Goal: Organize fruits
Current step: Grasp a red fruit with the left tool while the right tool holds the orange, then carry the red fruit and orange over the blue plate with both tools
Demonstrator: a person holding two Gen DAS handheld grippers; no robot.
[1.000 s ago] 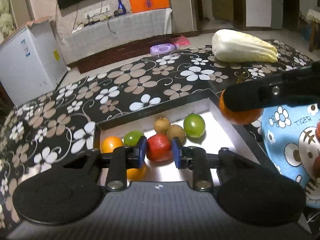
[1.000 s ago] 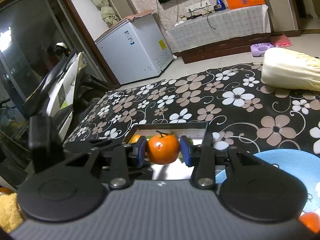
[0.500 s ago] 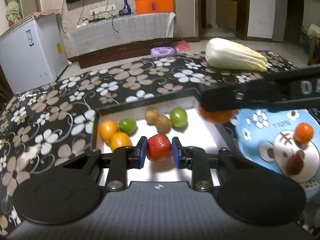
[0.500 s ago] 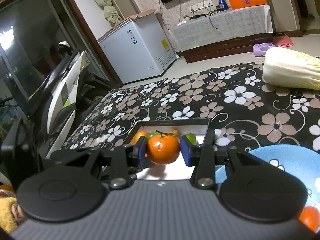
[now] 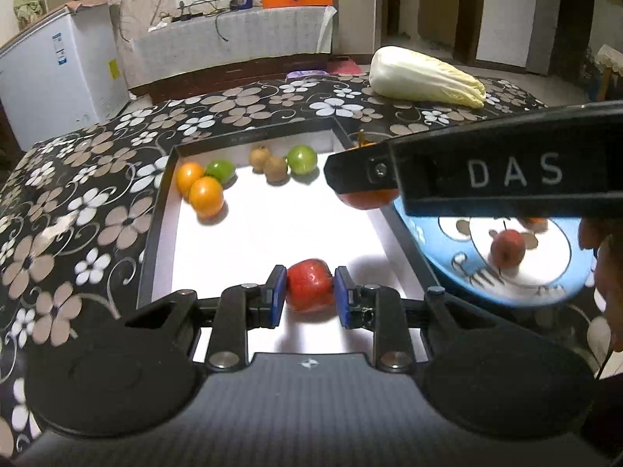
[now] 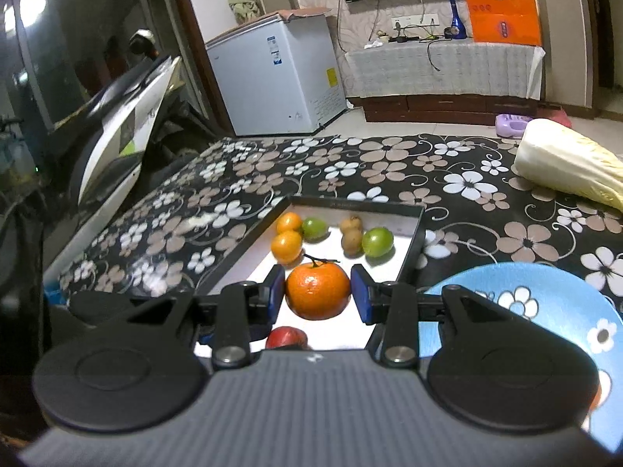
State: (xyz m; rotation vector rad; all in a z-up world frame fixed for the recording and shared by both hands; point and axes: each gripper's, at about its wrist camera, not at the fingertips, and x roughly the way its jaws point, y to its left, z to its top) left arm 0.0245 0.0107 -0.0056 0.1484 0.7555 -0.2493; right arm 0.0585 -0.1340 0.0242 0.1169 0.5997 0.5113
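We see a red apple (image 5: 309, 285) at the lower centre of the left wrist view, pinched between the blue pads of the left gripper (image 5: 307, 291), whose jaws are closed on it above the near end of the white tray (image 5: 272, 229). In the right wrist view a stemmed mandarin (image 6: 317, 291) sits at the centre, clamped by the jaws of the right gripper (image 6: 317, 292) over the same tray (image 6: 409, 241). Toward the tray's far end, in the upper middle of that view, lie two oranges (image 6: 287, 246), a small green fruit (image 6: 314, 228), two brown fruits (image 6: 352, 239) and a larger green fruit (image 6: 377, 242). At the right of the left wrist view, just beside the tray, a blue plate (image 5: 545, 292) carries another red fruit (image 5: 507, 248). Tray and plate rest on a table (image 6: 486, 194) under a black flowered cloth, with a napa cabbage (image 5: 426, 78) lying at the upper right.
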